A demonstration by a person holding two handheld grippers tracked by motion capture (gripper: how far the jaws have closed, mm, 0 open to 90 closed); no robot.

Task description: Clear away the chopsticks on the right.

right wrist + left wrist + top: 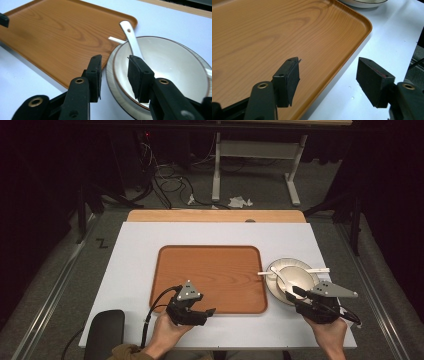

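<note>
A wooden tray [210, 270] lies empty in the middle of the white table top. To its right a white bowl [297, 279] stands on a plate [272, 287], with a white spoon [281, 279] in the bowl and a thin white stick [320, 270] across it. My left gripper [209, 311] is open at the tray's front right; one jaw hangs over the tray [287, 32], the other over the table. My right gripper [293, 294] is open at the bowl's near rim. Its jaws straddle the rim of the bowl [170, 62], beside the spoon [131, 37], without visible contact.
The white table top [135, 270] has free room left of the tray and along its front edge. A black pad [105, 332] sits off the front left corner. A wooden board [215, 216] lines the far edge. Cables and a table frame [217, 165] are on the floor beyond.
</note>
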